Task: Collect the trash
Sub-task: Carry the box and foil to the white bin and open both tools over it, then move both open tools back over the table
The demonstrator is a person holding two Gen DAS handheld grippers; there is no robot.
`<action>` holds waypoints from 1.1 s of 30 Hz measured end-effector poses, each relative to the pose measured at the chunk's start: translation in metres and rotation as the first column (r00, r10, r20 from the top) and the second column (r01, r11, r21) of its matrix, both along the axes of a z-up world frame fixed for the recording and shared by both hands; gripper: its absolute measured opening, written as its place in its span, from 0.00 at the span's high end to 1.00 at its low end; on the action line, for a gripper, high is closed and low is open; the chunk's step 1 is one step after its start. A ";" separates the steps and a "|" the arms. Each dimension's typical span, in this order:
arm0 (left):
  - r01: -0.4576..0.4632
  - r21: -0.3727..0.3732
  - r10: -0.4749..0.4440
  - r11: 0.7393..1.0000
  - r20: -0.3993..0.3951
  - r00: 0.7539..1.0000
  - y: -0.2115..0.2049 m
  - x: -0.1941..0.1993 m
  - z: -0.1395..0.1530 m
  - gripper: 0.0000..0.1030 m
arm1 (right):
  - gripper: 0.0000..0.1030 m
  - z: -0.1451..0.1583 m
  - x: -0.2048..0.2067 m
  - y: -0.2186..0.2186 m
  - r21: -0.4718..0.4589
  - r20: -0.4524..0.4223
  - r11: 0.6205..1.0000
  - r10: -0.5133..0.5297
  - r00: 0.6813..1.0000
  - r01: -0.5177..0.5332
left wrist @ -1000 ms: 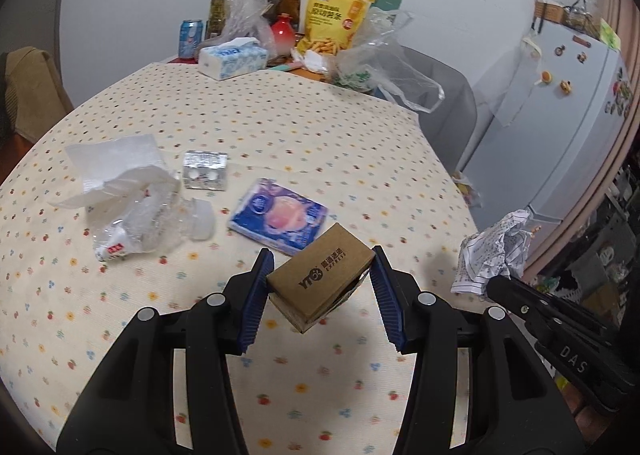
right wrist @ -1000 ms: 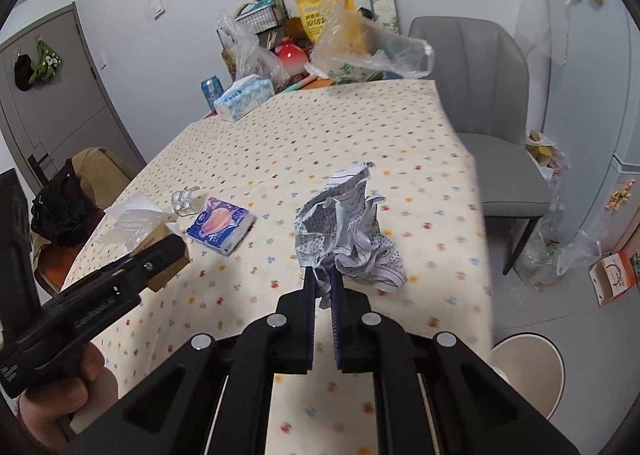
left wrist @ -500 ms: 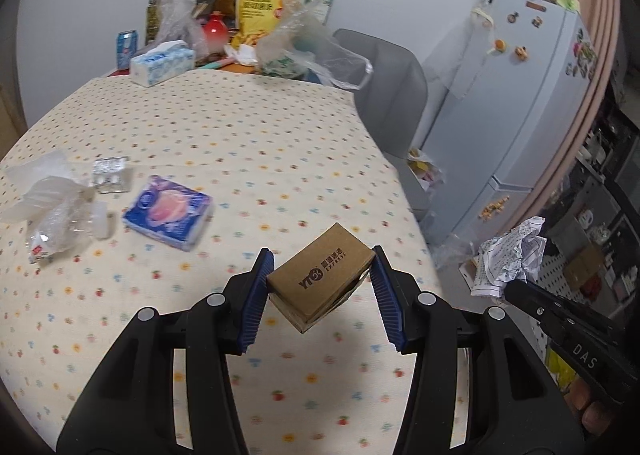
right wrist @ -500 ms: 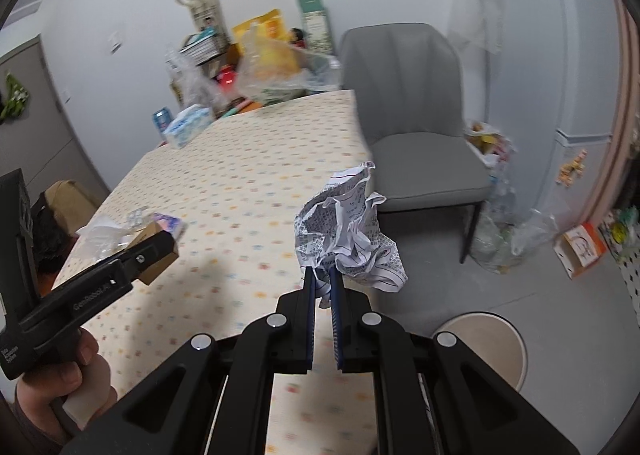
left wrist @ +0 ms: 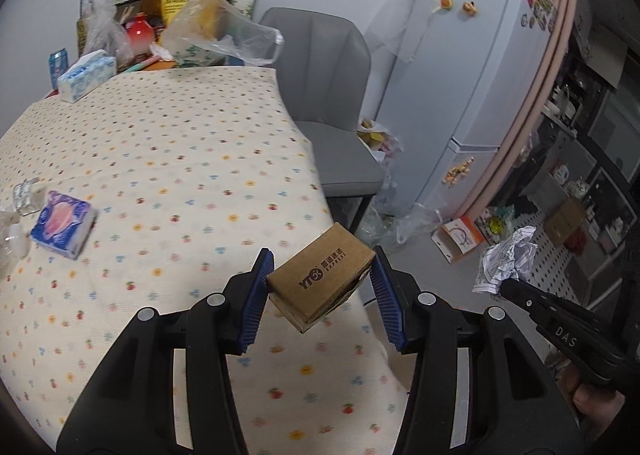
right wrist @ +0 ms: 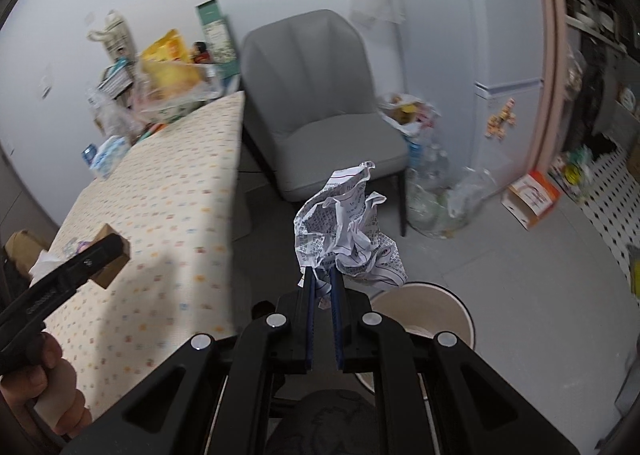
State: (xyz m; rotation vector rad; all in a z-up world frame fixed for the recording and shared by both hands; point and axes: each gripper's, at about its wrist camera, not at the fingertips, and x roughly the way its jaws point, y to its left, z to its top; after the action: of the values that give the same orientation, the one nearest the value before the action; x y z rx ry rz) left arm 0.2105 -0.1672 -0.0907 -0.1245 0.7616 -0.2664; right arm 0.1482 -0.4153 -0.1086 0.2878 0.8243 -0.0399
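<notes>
My left gripper (left wrist: 320, 279) is shut on a small brown cardboard box (left wrist: 320, 285) and holds it above the table's right edge; the box also shows in the right wrist view (right wrist: 114, 261). My right gripper (right wrist: 322, 275) is shut on a crumpled printed paper (right wrist: 346, 231), held over the floor just above a round beige bin (right wrist: 432, 309). The paper also shows in the left wrist view (left wrist: 506, 257). A blue tissue pack (left wrist: 62, 223) and a blister pack (left wrist: 26, 193) lie on the dotted tablecloth (left wrist: 160, 159) at the left.
A grey chair (right wrist: 320, 103) stands past the table's end, with bags of clutter (right wrist: 428, 183) beside it. A white fridge (left wrist: 472, 67) is at the right. Tissue box (left wrist: 86, 77), snack bags and plastic bags crowd the table's far end. An orange box (right wrist: 530, 193) lies on the floor.
Both grippers have swung right, off the table toward the floor. The bin has come closer under the right gripper. Both keep their hold.
</notes>
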 end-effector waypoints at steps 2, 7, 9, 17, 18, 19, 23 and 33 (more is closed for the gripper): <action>0.015 0.006 -0.015 1.000 -0.005 1.000 -0.009 0.001 -0.001 0.52 | 0.92 -0.008 0.002 -0.012 0.010 -0.014 1.000 -0.022 1.000 0.022; 0.052 0.028 -0.052 0.998 -0.016 0.999 -0.033 0.003 -0.004 0.52 | 0.63 -0.034 0.008 -0.038 0.058 -0.069 0.995 -0.073 0.995 0.077; 0.071 0.040 -0.070 0.997 -0.017 0.997 -0.043 0.003 -0.005 0.52 | 0.56 -0.038 0.002 -0.050 0.057 -0.067 0.991 -0.114 0.991 0.117; 0.156 0.064 -0.154 0.986 -0.043 0.987 -0.091 0.004 -0.013 0.52 | 0.49 -0.036 -0.026 -0.092 0.069 -0.046 0.977 -0.200 0.979 0.203; 0.173 0.066 -0.170 0.983 -0.046 0.984 -0.099 0.004 -0.013 0.52 | 0.49 -0.034 -0.031 -0.098 0.066 -0.041 0.974 -0.213 0.976 0.215; 0.187 0.067 -0.184 0.980 -0.048 0.982 -0.106 0.004 -0.014 0.52 | 0.49 -0.031 -0.035 -0.103 0.065 -0.036 0.972 -0.224 0.974 0.226; 0.241 0.065 -0.238 0.968 -0.059 0.970 -0.136 0.004 -0.017 0.51 | 0.48 -0.021 -0.052 -0.122 0.059 -0.016 0.962 -0.264 0.964 0.265; 0.278 0.063 -0.277 0.958 -0.028 0.960 -0.166 0.003 -0.011 0.08 | 0.47 -0.015 -0.077 -0.148 0.080 0.004 0.945 -0.317 0.948 0.316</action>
State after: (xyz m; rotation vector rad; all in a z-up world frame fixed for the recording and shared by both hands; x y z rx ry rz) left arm 0.2131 -0.3334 -0.1018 0.0444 0.8064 -0.5070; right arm 0.0712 -0.5633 -0.1232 0.4925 0.7572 -0.3071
